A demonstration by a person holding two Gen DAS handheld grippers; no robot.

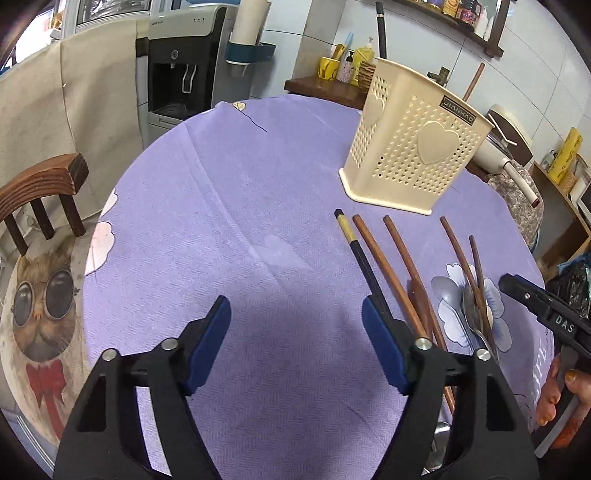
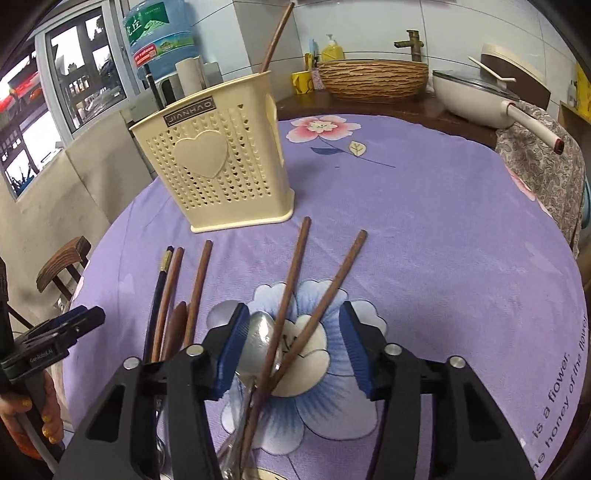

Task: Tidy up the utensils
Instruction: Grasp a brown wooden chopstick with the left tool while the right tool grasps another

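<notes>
A cream perforated utensil holder (image 1: 410, 147) stands upright on the purple tablecloth, with one brown chopstick (image 2: 275, 35) standing in it; it also shows in the right wrist view (image 2: 218, 170). Several brown chopsticks (image 2: 291, 280), a black chopstick (image 1: 360, 251) and a metal spoon (image 2: 258, 336) lie loose on the cloth in front of the holder. My left gripper (image 1: 295, 321) is open and empty, left of the utensils. My right gripper (image 2: 291, 332) is open, with its fingers either side of two crossed chopsticks and the spoon.
A wooden chair (image 1: 40, 192) with a cat cushion stands at the table's left. A white pan (image 2: 476, 92) and a woven basin (image 2: 373, 79) sit on the counter behind the table. A water dispenser (image 1: 181, 62) stands at the far left.
</notes>
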